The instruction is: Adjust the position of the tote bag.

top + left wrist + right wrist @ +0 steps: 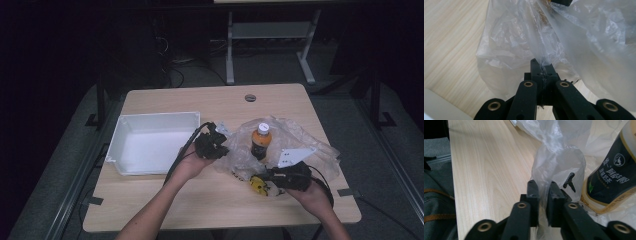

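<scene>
item: clear plastic bag (295,145), centre-right of frame, bottle (261,140) upright inside. left gripper (541,72): jaws fully closed, pinching a fold of bag film. right gripper (541,192): jaws narrowly parted around a twisted bag handle, film between them. white bin (150,142) at left holds nothing. status: bag grasped; bottle likely yet to be removed and binned.

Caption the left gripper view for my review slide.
Left gripper shut on a pinched fold of the crinkled clear plastic bag above the light wooden table.
</scene>
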Action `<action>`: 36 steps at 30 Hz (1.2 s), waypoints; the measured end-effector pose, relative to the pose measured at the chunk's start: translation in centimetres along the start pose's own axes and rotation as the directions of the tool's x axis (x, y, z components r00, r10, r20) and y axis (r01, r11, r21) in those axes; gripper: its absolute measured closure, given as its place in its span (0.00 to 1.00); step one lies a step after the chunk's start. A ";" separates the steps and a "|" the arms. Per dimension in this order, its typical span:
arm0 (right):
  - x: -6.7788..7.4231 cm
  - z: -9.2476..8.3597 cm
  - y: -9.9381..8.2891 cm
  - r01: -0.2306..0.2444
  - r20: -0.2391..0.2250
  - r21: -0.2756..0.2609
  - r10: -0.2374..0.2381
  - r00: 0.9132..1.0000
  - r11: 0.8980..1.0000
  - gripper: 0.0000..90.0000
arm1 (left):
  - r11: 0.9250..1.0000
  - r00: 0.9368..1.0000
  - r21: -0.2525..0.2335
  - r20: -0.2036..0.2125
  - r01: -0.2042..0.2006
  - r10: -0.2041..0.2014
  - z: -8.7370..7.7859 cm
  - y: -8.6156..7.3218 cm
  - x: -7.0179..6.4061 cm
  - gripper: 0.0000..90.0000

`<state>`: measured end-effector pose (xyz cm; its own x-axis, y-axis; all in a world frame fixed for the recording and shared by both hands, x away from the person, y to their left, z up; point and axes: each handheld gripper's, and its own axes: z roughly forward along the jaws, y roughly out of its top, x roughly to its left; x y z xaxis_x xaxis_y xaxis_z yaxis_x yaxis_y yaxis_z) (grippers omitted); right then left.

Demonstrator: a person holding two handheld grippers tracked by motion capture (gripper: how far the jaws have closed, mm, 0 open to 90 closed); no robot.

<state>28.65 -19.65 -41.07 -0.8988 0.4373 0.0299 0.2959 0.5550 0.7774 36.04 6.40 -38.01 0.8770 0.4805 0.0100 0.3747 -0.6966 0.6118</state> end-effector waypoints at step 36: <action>0.3 0.4 6.1 0.132 0.032 -0.012 -0.131 0.991 0.991 0.98 | 0.999 0.999 -0.046 0.048 0.009 -0.006 -1.9 -0.9 0.0 0.88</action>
<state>30.32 -15.85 -36.60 -0.9191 0.3830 -0.0927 0.1709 0.5993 0.7821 35.11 8.02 -37.12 0.8881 0.4586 -0.0323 0.3682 -0.6674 0.6474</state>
